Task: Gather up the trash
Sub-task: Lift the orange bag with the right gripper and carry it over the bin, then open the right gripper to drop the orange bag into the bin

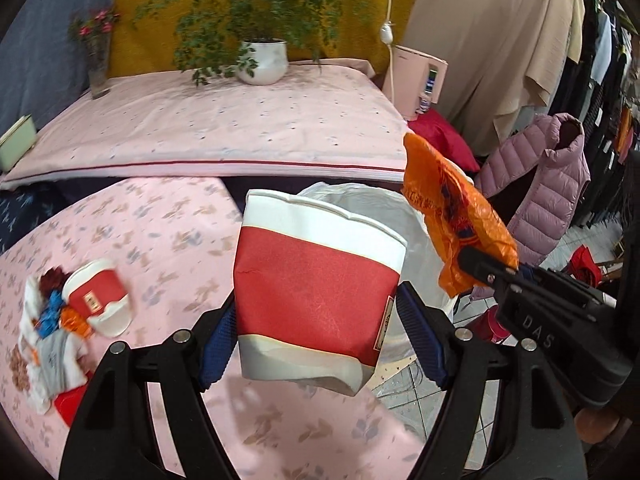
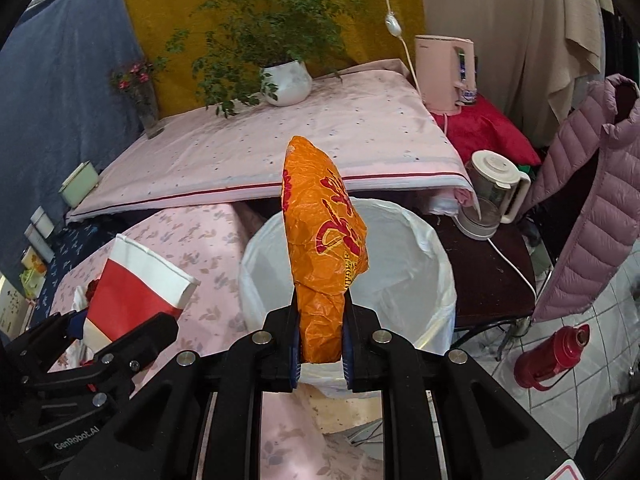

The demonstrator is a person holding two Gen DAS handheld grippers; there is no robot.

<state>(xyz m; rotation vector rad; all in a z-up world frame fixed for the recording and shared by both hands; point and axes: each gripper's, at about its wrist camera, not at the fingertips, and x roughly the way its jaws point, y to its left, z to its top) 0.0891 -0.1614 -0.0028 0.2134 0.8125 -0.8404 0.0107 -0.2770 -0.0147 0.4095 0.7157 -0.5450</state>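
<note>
Floral tablecloth [image 1: 168, 232]; crumpled wrapper [image 2: 324, 240], paper cup [image 1: 316, 296]

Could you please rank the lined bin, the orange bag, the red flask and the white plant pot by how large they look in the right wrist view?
1. lined bin
2. orange bag, though nearness to the camera inflates it
3. red flask
4. white plant pot, farthest away, so its real size against the flask is unsure
</note>
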